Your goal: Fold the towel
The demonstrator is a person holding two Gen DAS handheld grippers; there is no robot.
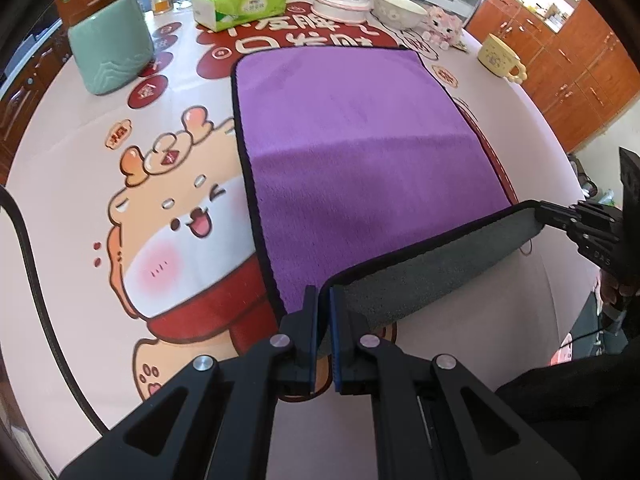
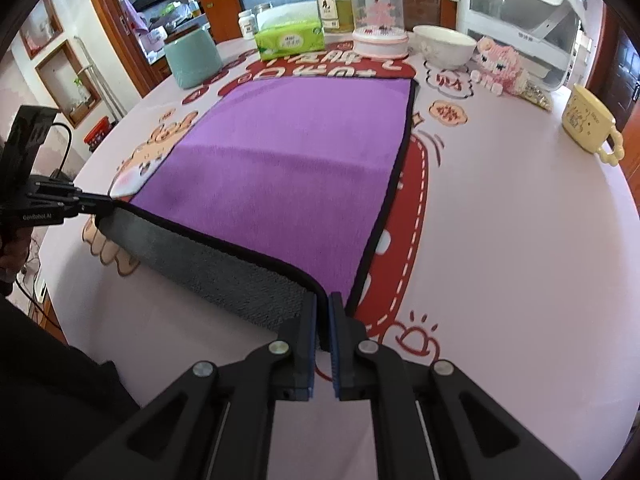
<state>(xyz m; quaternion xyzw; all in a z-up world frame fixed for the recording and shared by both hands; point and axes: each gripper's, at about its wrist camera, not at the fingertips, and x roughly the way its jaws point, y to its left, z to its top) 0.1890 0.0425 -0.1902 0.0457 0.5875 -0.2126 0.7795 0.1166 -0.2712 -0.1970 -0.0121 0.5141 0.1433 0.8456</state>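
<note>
Both tongs, left tongs (image 1: 324, 336) and right tongs (image 2: 324, 340), clamp your towel's (image 1: 352, 128) near corners. Soft, limp cloth; keep holding corners, raised off the worktop (image 2: 500, 240).

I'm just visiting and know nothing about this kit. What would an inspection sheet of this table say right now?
Surface: round table with a cartoon-print cover.
Job's things: purple towel lying flat, near edge lifted, grey underside showing.
Clutter: tissue box, teal pouch, white bowl, yellow mug, pink toy, glass dome.
Grippers: left gripper and right gripper each pinch a near corner.
Cables: black cable at left.
Surroundings: wooden cabinets.
</note>
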